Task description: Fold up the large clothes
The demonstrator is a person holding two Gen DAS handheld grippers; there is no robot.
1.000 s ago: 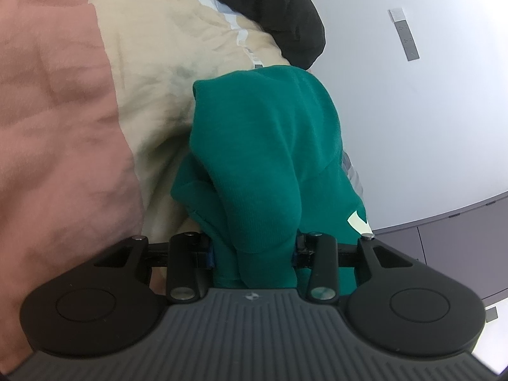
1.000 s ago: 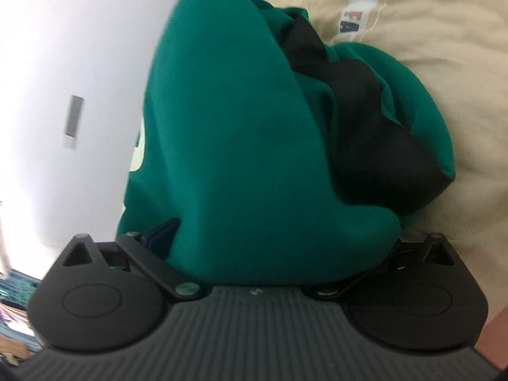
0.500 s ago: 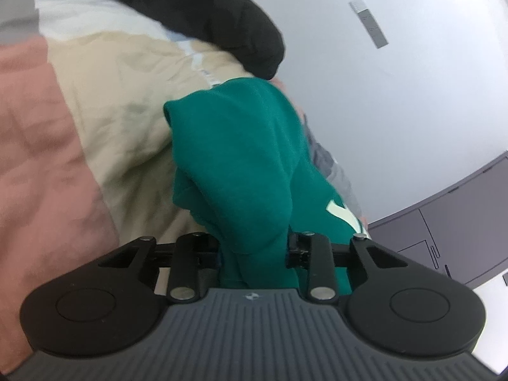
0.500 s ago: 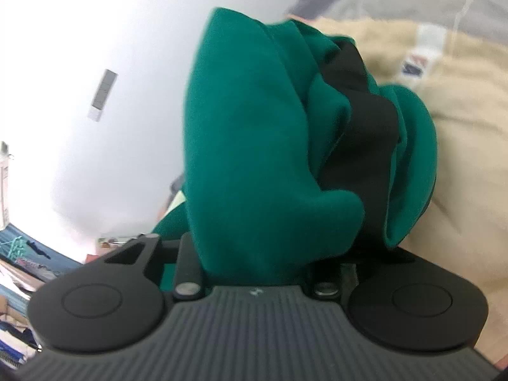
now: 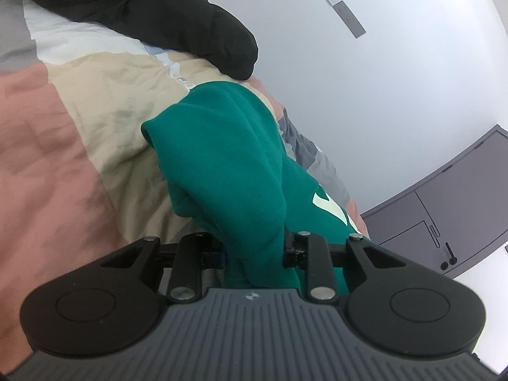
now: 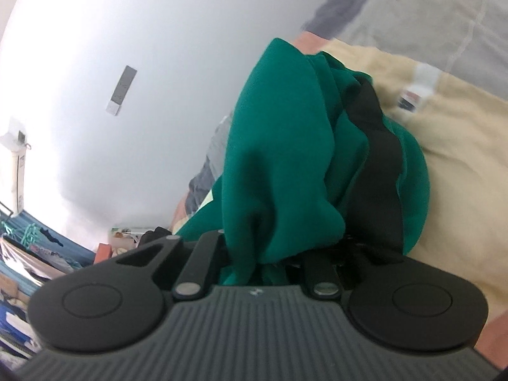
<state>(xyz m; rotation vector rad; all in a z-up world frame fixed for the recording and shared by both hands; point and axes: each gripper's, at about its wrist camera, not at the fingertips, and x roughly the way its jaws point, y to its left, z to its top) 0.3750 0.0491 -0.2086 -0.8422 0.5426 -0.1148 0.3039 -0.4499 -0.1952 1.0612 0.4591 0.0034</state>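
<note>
**Two grippers clamped on one green garment**

Both pinching the same green sweatshirt [image 5: 228,171] above a patchwork bedcover [image 5: 63,165] of pink, beige, white and grey panels.

Left gripper [image 5: 254,254]: jaws drawn in narrow, just been closing, a thick fold of green cloth squeezed between them and bunched forward over the fingers. Pale lettering visible on the cloth's right side. Beyond the sweatshirt, a black garment [image 5: 177,19] heaped at the bed's far edge against a white wall [image 5: 365,95], with a small grey wall plate [image 5: 346,16] higher up and a grey cabinet [image 5: 444,216] at right.

Right gripper [image 6: 263,263]: jaws nearly together, just been closing hard, gripping a gathered wad of the green sweatshirt [image 6: 279,158]. Black inner lining [image 6: 377,171] running down the folds on the right. Sweatshirt draped from the grip toward the beige panel of the bedcover [image 6: 460,127]. Cluttered shelves, blurred, at lower left.
</note>
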